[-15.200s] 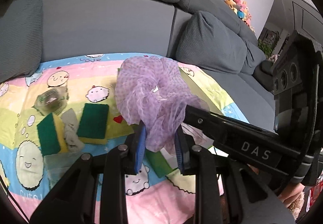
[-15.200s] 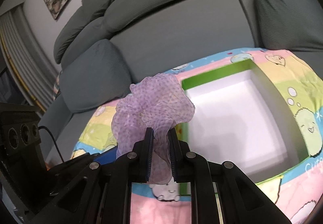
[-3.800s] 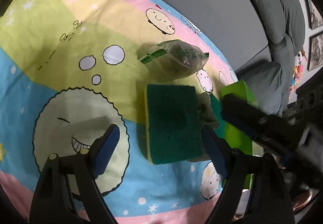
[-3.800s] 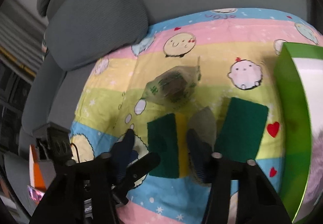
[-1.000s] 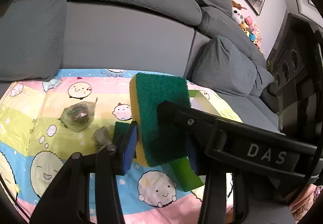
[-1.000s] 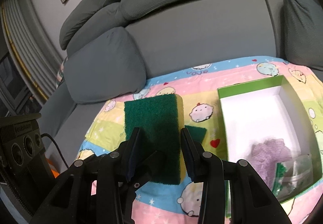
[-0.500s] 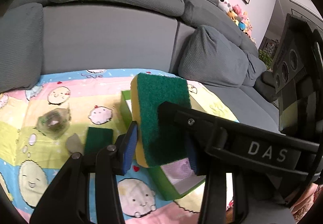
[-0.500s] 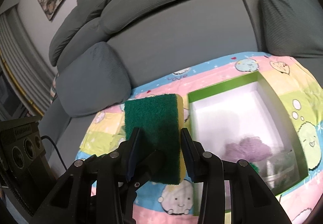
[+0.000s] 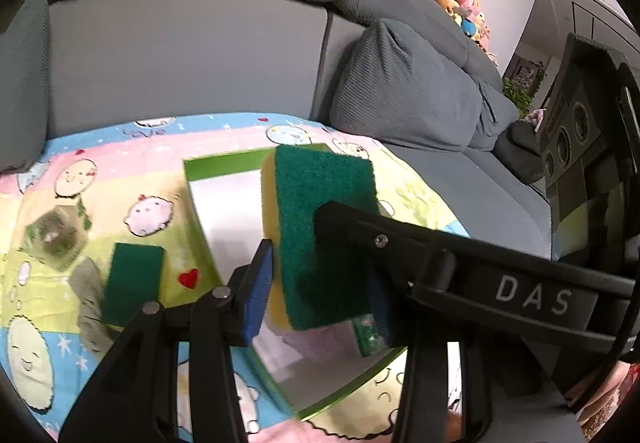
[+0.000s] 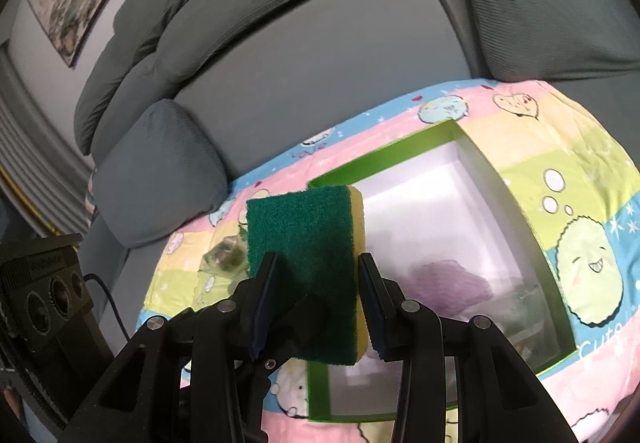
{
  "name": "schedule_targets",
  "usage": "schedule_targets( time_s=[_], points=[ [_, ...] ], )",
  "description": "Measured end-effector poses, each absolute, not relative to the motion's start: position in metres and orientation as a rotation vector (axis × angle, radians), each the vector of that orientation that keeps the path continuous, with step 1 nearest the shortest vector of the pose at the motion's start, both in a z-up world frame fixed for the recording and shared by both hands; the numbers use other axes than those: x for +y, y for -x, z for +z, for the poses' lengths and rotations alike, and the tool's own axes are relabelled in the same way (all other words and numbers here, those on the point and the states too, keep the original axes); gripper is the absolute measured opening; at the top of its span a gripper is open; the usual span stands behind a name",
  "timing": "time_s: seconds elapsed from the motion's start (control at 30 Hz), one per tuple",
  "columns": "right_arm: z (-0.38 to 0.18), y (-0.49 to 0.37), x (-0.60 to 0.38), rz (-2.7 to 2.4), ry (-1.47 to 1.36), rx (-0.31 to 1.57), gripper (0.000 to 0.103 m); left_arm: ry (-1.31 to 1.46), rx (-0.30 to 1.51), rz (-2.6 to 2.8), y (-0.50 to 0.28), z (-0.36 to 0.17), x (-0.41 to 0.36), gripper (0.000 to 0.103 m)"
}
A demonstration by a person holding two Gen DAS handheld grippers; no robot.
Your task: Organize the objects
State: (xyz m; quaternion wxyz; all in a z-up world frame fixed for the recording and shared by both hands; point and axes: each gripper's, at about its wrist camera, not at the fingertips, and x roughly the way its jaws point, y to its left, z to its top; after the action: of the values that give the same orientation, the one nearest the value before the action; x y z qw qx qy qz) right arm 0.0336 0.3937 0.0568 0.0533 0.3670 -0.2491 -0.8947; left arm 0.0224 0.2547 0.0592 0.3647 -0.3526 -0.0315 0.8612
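Sponge (image 10: 304, 263) now over box (image 10: 384, 159), pinched between both grippers

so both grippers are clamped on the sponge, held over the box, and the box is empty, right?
Not empty. The right wrist view shows a purple mesh puff already lying in the box. The rest holds: left gripper and right gripper both clamp the sponge over the box.

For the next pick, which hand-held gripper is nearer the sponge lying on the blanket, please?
The left hand-held gripper: the loose sponge lies to its left; the right hand-held gripper hovers over the box.
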Motion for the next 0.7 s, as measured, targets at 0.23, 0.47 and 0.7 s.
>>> schedule_targets(
  time_s=[0.23, 0.47, 0.7],
  points=[
    [0.048, -0.031, 0.414, -2.727, -1.188, -0.792, 0.042, 0.946, -0.079, 2.18, -0.021, 0.048, 0.279, 0.043],
    [0.032, -0.024, 0.432, -2.72, -1.275, -0.837, 0.042, 1.014, -0.108, 2.148, -0.012, 0.032, 0.296, 0.043],
    [0.017, -0.017, 0.445, -2.698, -1.361, -0.885, 0.042, 1.096, -0.13, 2.102, -0.002, 0.019, 0.305, 0.042]
  ],
)
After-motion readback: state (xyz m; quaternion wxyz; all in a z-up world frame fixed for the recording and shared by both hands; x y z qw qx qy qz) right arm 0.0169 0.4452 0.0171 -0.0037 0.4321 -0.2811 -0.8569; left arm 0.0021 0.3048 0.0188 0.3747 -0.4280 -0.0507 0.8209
